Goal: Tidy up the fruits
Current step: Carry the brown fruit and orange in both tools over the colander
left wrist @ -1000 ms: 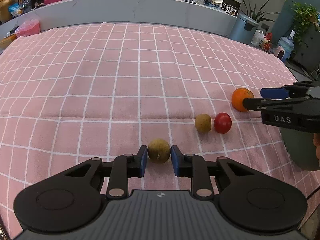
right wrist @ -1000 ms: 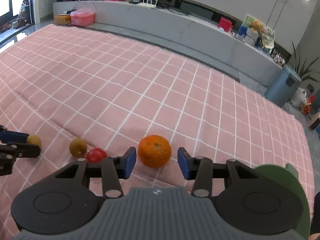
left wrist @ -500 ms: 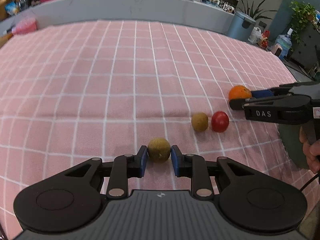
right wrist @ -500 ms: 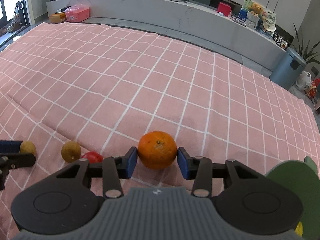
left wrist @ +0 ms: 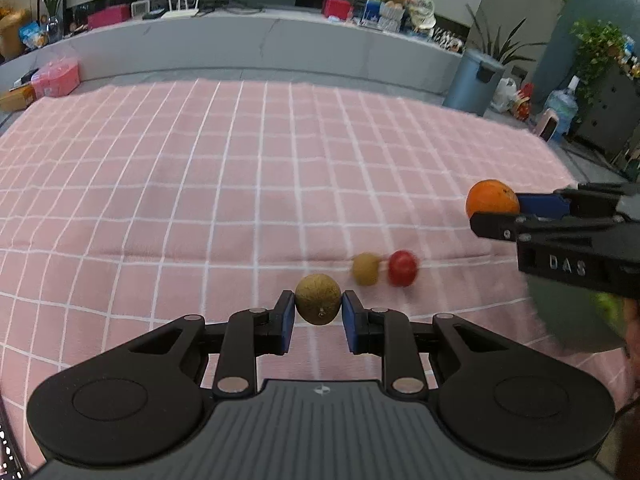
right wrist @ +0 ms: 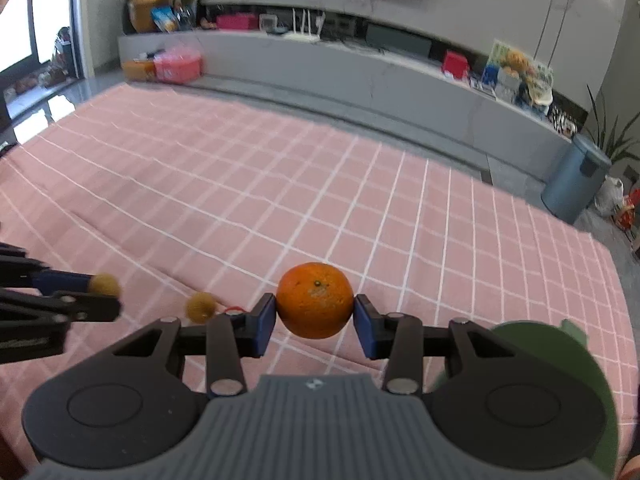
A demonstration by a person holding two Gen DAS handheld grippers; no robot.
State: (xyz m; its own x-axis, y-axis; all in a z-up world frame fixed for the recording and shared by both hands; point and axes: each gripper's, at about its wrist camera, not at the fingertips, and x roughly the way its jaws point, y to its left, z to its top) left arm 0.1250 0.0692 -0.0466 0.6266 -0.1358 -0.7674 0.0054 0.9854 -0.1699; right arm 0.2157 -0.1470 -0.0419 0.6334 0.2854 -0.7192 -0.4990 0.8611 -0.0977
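My left gripper is shut on a brown-green round fruit and holds it above the pink checked cloth. My right gripper is shut on an orange, also lifted; the orange also shows at the right of the left wrist view. A second small brown fruit and a red tomato-like fruit lie side by side on the cloth between the grippers. In the right wrist view the brown fruit shows, and the red one is mostly hidden behind a finger.
A dark green plate or bowl sits at the cloth's near right, also in the left wrist view. A grey bench with clutter runs behind the cloth. A blue-grey bin stands at the far right.
The right gripper closed on the orange. Both grippers have risen with their fruits, so the cloth and the two loose fruits look lower and farther.
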